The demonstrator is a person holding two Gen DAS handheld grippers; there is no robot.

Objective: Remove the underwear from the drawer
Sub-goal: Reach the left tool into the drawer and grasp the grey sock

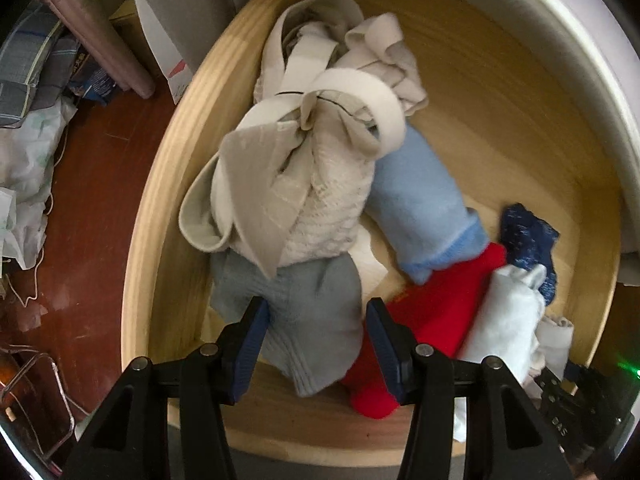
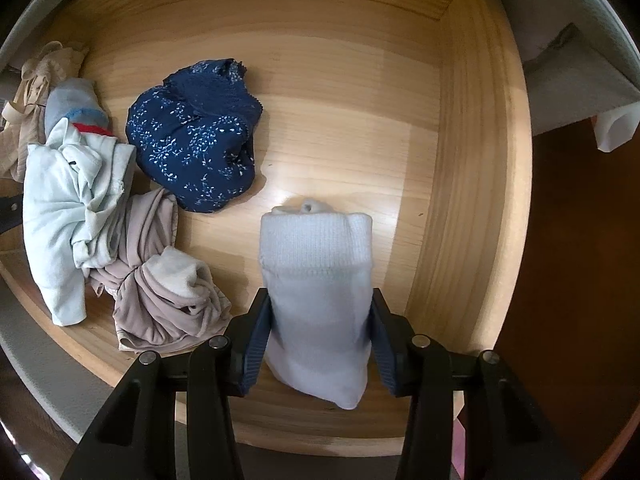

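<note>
The open wooden drawer [image 1: 500,92] holds a heap of clothes. In the left wrist view, my left gripper [image 1: 316,320] is open above a grey sock [image 1: 316,300], with its jaws on either side of it. Beyond lie beige and cream underwear [image 1: 304,152], a light blue sock [image 1: 420,200] and a red sock [image 1: 432,312]. In the right wrist view, my right gripper [image 2: 320,320] is open around a pale blue-white rolled sock [image 2: 316,280]; I cannot tell if the pads touch it. Navy floral underwear [image 2: 196,140] lies to its upper left.
A pale blue garment [image 2: 68,208] and a taupe garment [image 2: 160,296] lie at the drawer's left in the right wrist view. Bare wood [image 2: 340,120] fills the drawer's middle and right. Outside, on the red-brown floor [image 1: 92,200], lie bags, a cord and boxes.
</note>
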